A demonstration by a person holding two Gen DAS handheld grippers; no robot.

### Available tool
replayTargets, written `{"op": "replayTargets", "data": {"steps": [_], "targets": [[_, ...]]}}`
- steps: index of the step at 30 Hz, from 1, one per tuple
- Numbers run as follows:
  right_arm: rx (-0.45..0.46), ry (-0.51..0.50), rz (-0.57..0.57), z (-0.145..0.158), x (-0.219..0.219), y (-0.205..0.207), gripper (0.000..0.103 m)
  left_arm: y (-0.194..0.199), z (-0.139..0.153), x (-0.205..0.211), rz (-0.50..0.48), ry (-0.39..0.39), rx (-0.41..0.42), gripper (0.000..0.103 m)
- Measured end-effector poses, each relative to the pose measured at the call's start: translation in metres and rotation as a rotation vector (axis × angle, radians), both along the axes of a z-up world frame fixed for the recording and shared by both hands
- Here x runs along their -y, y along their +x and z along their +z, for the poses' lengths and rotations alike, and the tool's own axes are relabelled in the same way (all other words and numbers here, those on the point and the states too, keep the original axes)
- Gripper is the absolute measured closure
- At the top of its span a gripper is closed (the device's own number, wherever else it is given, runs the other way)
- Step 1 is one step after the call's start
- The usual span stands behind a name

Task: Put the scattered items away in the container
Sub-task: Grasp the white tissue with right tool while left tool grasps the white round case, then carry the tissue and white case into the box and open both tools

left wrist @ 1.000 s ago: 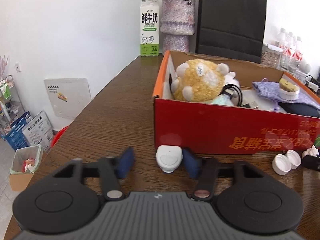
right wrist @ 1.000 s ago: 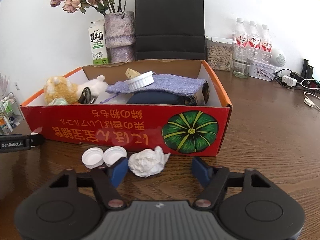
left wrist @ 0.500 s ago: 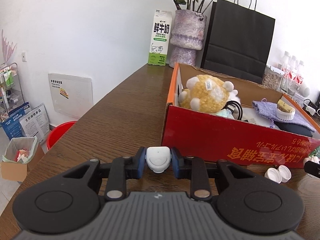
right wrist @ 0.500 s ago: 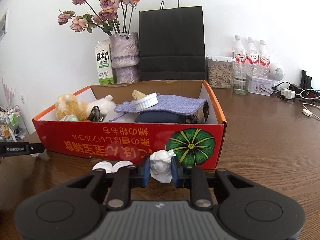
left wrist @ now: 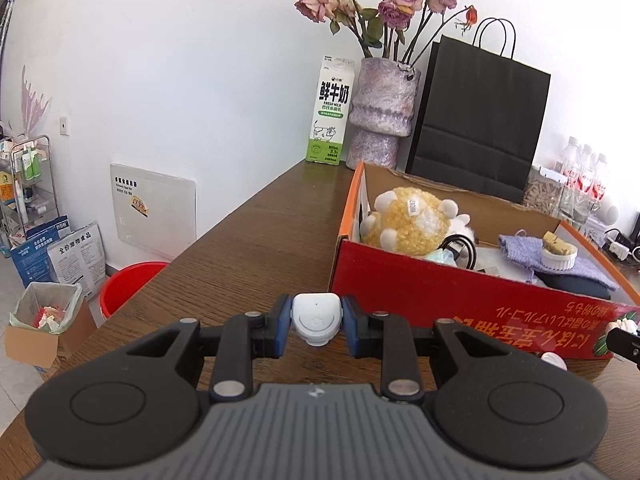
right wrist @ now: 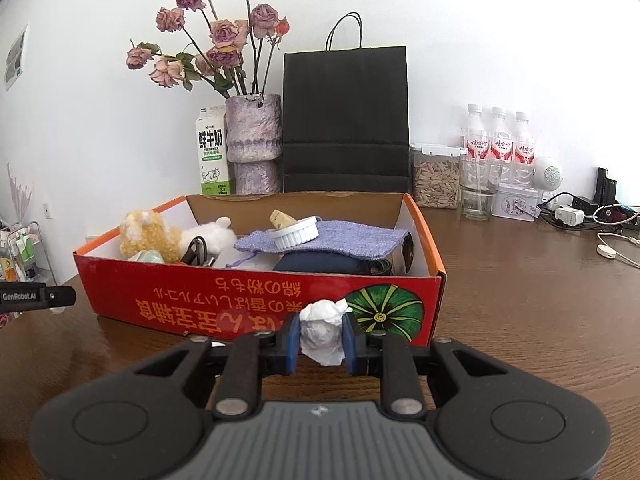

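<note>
The red cardboard box point(left wrist: 460, 300) stands on the brown table, holding a yellow plush toy point(left wrist: 412, 220), a purple cloth point(left wrist: 516, 246) and a white ramekin point(left wrist: 559, 256). My left gripper point(left wrist: 317, 322) is shut on a small white plastic case point(left wrist: 316, 312), held just above the table in front of the box's left corner. In the right wrist view my right gripper point(right wrist: 322, 342) is shut on a crumpled white tissue point(right wrist: 322, 320) before the box's front wall point(right wrist: 200, 296). A white bottle cap point(left wrist: 554, 360) lies by the box.
Behind the box stand a milk carton point(right wrist: 212, 152), a vase of dried roses point(right wrist: 254, 140) and a black paper bag point(right wrist: 346, 120). Water bottles point(right wrist: 498, 140), a jar and cables point(right wrist: 616, 248) sit at the right. The table edge drops at the left to a red bucket point(left wrist: 128, 284).
Both grippers closed, the left on the white case and the right on the tissue, and lifted them off the table. Both views have tilted upward.
</note>
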State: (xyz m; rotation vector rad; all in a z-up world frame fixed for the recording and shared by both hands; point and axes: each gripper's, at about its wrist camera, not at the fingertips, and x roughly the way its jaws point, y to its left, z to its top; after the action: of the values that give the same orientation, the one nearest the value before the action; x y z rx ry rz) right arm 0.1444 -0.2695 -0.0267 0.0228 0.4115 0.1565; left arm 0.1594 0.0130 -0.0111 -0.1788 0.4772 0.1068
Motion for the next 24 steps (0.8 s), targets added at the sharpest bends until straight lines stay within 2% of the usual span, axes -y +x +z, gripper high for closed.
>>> {"op": "replayTargets", "data": {"steps": [9, 14, 24], "targets": [[0.088, 0.017, 0.002, 0.015, 0.002, -0.009, 0.082, -0.006, 0.018, 0.004, -0.026, -0.032, 0.055, 0.076], [0.127, 0.036, 0.005, 0.029, 0.001, 0.000, 0.082, -0.001, 0.034, 0.016, -0.054, -0.030, 0.101, 0.076], [0.209, 0.067, 0.014, 0.068, -0.011, 0.052, 0.082, 0.056, 0.061, 0.062, -0.105, -0.015, 0.153, 0.075]]}}
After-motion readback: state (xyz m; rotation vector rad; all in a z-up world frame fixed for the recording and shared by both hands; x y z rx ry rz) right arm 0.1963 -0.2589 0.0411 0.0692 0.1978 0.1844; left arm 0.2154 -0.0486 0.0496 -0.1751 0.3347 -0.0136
